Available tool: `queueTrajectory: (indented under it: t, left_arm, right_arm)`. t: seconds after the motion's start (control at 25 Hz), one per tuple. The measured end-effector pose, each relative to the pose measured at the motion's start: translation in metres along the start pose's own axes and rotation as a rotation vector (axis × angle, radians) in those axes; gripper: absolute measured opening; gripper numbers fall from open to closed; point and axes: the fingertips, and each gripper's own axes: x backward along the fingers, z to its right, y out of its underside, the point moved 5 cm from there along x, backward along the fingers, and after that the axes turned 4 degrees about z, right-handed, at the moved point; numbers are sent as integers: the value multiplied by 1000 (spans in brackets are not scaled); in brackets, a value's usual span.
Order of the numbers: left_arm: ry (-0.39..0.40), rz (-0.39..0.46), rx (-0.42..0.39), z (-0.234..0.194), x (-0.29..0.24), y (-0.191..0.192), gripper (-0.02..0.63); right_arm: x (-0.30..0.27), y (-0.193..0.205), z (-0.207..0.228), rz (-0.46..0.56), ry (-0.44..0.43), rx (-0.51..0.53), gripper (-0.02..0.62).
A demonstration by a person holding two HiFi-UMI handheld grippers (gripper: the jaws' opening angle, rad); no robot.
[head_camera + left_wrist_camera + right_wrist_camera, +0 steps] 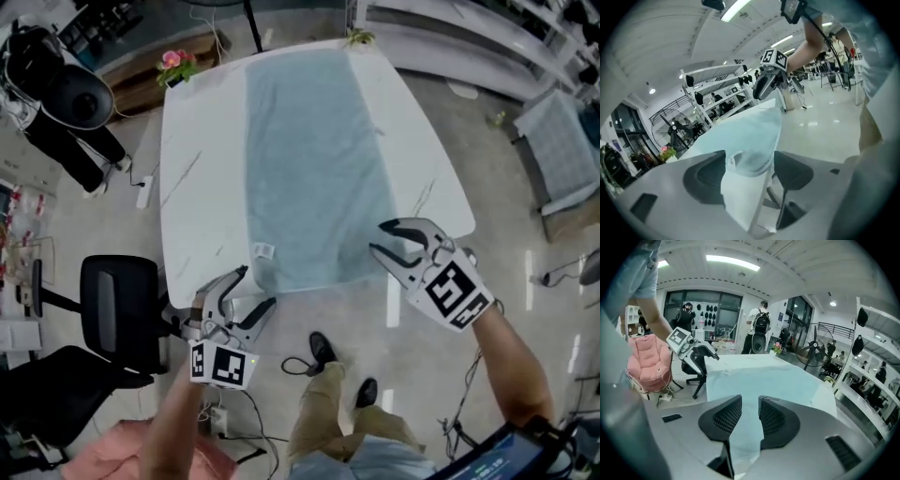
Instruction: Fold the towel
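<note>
A light blue towel [314, 159] lies spread flat along the white table [202, 169]. My left gripper [260, 287] is at the towel's near left corner, where a small white tag shows. In the left gripper view its jaws [747, 173] stand wide apart with that corner [745, 159] loose between them, and neither pad presses on it. My right gripper [378, 237] is at the near right corner. Its jaws [750, 416] stand narrow, with a strip of the towel [764, 376] running down between the pads. Each gripper shows in the other's view: the right gripper [764, 86] and the left gripper [701, 355].
A black office chair [117, 300] stands left of the table's near corner, a pink cushion [103, 450] below it. Pink flowers [176, 64] sit at the far left corner. The person's legs and shoes [323, 352] stand at the near edge, cables on the floor. Shelving runs along the far right.
</note>
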Motion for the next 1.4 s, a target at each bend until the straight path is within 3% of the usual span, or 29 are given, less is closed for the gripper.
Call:
queueTrajectory:
  t: [0.2,0.32,0.44,0.6,0.72,0.88,1.0,1.12,1.4]
  left_arm:
    - [35,-52,-158,16,-16,9,336]
    - [49,-65,-181,21,-22,15,329]
    - [33,-79,-199,20,-24,21,227]
    - [79,-65,-147,25,-20,24,138]
    - [103,-39,-65,22,-16,20,122]
    - [136,-20,-12,19,-15,12,90]
    - [139,-25,-13,20,-15,11,67]
    - [121,-44,-34,21,-12,12,58]
    - [48,-24,-13,11,7,-7,37]
  right_arm:
    - [16,16,-25,12,-70,51,170]
    - [23,30,-39,-1,-118,101,213]
    - [27,47,-45,-31,-125,221,241]
    - [26,72,-47,-108,-72,454,250]
    - [21,85,-48,-139,-10,616,250]
    - [14,96,-43,-154,64,697,252]
    - [15,92,-41,-106,112,715,172]
    - [16,86,-42,-80,136,724,26]
    - [37,70,-50,-44,141,687,20]
